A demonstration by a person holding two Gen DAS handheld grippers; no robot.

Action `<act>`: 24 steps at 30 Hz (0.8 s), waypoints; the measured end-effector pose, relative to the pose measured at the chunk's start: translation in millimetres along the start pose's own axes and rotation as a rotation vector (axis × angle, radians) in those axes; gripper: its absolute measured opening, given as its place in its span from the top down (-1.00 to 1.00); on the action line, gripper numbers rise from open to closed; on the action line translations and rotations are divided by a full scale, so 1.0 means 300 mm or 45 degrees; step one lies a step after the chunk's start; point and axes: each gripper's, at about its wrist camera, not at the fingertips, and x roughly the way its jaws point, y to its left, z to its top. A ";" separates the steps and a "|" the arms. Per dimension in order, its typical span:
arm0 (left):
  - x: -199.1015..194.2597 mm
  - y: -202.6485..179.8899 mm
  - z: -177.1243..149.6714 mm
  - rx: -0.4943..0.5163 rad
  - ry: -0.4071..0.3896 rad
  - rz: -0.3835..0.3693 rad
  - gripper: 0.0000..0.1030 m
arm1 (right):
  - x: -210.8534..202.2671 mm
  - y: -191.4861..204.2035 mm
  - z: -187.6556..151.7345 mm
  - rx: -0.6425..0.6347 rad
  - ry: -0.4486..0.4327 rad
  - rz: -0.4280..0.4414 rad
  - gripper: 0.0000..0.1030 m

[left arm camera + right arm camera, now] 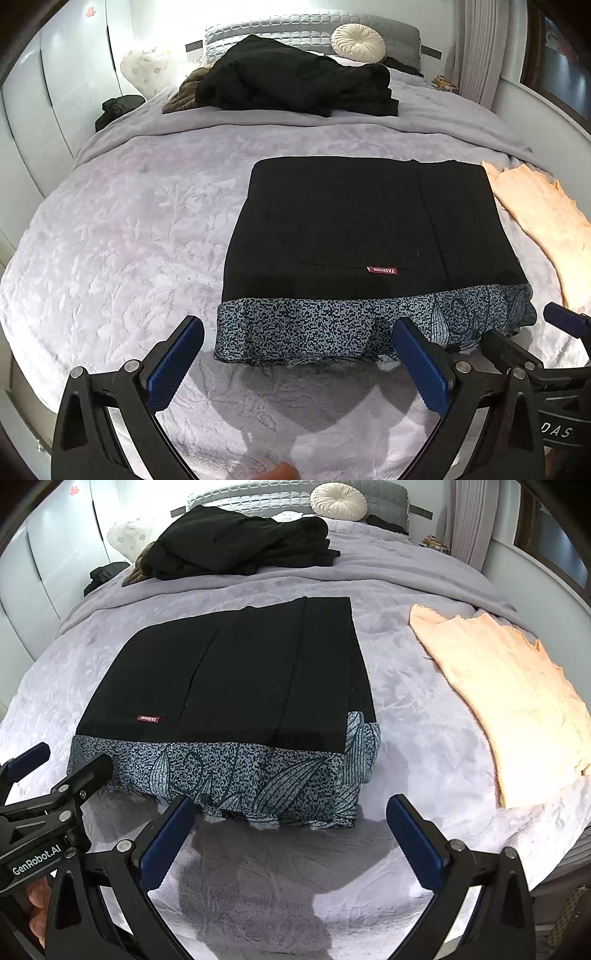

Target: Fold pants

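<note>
Folded black pants (354, 225) with a small red label lie flat on a stack, on top of a folded blue-grey leaf-patterned garment (332, 332); both also show in the right wrist view, the pants (236, 675) above the patterned garment (240, 779). My left gripper (299, 328) is open and empty, just in front of the stack's near edge. My right gripper (291, 805) is open and empty, in front of the stack's near right corner. The two grippers sit side by side; each shows at the edge of the other's view.
The stack lies on a lilac blanket covering the bed (129, 229). A peach garment (509, 701) lies to the right. A heap of black clothes (295, 77) and a round cream cushion (358, 42) sit by the headboard. White wardrobes stand at left.
</note>
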 end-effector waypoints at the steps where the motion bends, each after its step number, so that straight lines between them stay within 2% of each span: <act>1: 0.004 -0.001 0.000 0.005 0.003 0.000 -0.98 | 0.002 -0.001 0.001 0.002 0.002 0.001 -1.00; 24: 0.019 -0.014 0.003 0.005 0.014 0.018 -0.98 | 0.002 0.014 0.015 -0.030 0.002 0.000 -1.00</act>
